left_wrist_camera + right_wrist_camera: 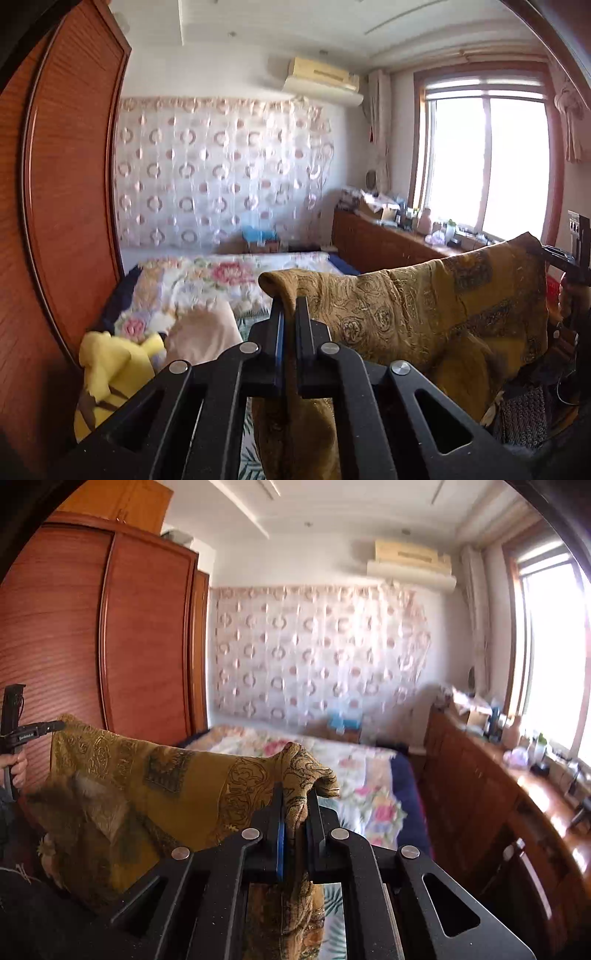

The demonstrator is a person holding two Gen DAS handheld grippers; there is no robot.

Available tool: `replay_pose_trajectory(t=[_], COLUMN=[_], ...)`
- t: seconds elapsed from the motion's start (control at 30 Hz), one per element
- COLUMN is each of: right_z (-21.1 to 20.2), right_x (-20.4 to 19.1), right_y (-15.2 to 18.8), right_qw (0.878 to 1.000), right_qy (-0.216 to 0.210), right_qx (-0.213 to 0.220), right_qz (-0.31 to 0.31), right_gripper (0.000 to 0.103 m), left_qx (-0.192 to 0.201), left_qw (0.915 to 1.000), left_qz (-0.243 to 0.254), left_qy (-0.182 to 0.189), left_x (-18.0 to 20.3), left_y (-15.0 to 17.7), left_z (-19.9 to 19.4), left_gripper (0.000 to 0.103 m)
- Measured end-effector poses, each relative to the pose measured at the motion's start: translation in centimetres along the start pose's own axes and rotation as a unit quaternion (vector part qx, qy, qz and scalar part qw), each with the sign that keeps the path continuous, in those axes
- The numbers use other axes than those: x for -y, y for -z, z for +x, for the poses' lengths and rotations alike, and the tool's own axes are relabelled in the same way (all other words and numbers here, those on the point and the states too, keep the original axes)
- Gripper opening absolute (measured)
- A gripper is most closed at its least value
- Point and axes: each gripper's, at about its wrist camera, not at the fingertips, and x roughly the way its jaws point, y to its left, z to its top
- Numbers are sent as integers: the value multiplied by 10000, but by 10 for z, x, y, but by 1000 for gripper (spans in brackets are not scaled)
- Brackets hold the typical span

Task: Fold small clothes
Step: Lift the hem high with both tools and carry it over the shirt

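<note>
A mustard-yellow patterned garment (424, 314) hangs spread in the air between both grippers, above the bed. My left gripper (290, 301) is shut on one upper corner of it, and cloth bunches over the fingertips. At the right edge of the left wrist view, the right gripper (554, 254) pinches the far corner. In the right wrist view my right gripper (295, 794) is shut on its corner of the garment (166, 786). The left gripper (55, 725) holds the other corner at the left there, with a hand (16, 771) on its handle.
A bed with a floral cover (221, 273) lies below and ahead. A yellow plush toy (110, 373) and a beige cloth (207, 332) lie on it at the left. A tall wooden wardrobe (110, 646) stands left, a cluttered low cabinet (498, 775) under the window right.
</note>
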Motion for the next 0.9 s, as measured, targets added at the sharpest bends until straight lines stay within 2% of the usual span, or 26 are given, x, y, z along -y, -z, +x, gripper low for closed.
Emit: replay_pose_trajectory(t=[0.23,0.4,0.47,0.6,0.7,0.9], right_z=[-58,-70,-52,19,86,205], right_x=[-11,-14,-14,-8,-3,8], right_y=[-51,-71,-74,-63,-49,-6], right_qw=[9969,9950,9956,9977,9985,9956], right_qy=[249,256,233,229,211,114], right_qx=[538,721,659,267,-157,-888], right_qz=[-520,-640,-631,-578,-483,-265], right_gripper=[8,8,8,8,8,8], left_qx=[726,870,794,445,62,-694], left_qw=[9973,9960,9964,9977,9977,9939], left_qz=[16,5,-37,-65,-101,-232], left_qy=[-36,-198,-299,-499,-669,-829], left_x=[-4,-19,-30,-52,-79,-107], left_y=[-48,-64,-65,-48,-21,33], left_z=[-27,-16,7,70,137,240], left_gripper=[6,6,6,6,6,6])
